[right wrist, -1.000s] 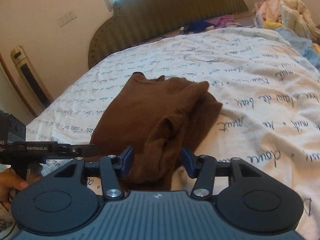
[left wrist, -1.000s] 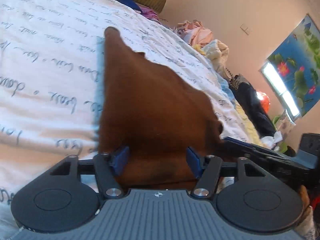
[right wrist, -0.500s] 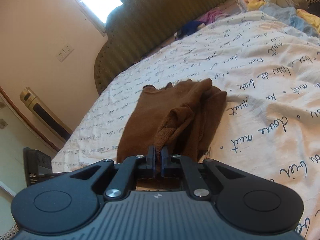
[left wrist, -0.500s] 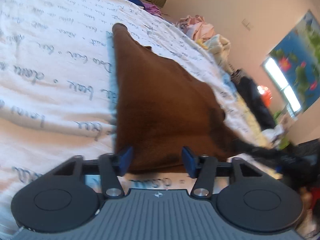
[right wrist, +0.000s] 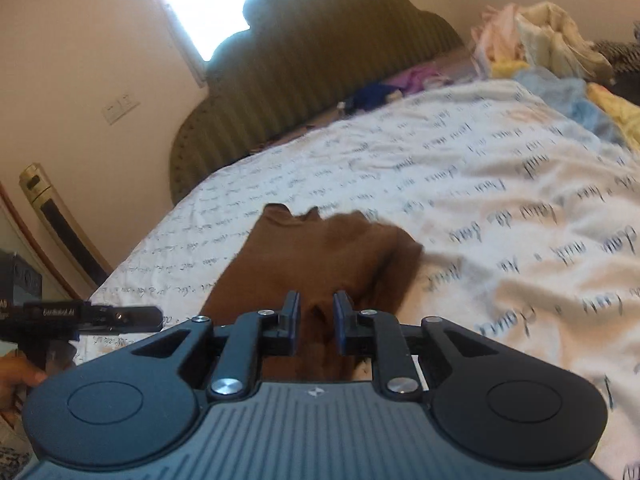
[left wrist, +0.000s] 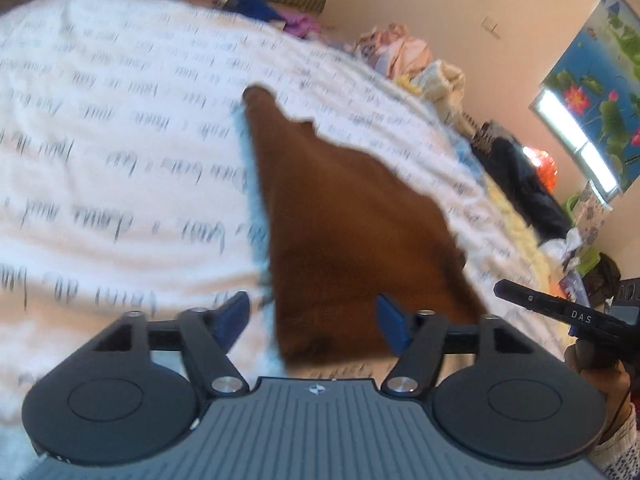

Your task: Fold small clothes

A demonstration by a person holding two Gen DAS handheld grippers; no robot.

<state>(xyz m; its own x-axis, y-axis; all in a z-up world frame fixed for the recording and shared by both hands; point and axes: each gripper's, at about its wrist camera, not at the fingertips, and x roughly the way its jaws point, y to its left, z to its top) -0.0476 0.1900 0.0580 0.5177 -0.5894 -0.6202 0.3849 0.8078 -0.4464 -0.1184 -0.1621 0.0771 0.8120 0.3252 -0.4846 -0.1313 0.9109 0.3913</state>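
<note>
On the bed [left wrist: 120, 184], with its white script-printed sheet, the brown garment [left wrist: 340, 240] lies flat, and everything is placed from it. The left gripper [left wrist: 312, 322] hovers at the garment's near-left edge with its blue pads spread wide and nothing held. To the garment's right, the right gripper [right wrist: 316, 322] has its jaws partly apart with a raised fold of the brown garment [right wrist: 320, 256] between the pads, though whether they touch it I cannot tell.

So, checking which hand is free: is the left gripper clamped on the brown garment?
No, the left gripper stands wide open, with the brown garment lying loose between its fingers.
</note>
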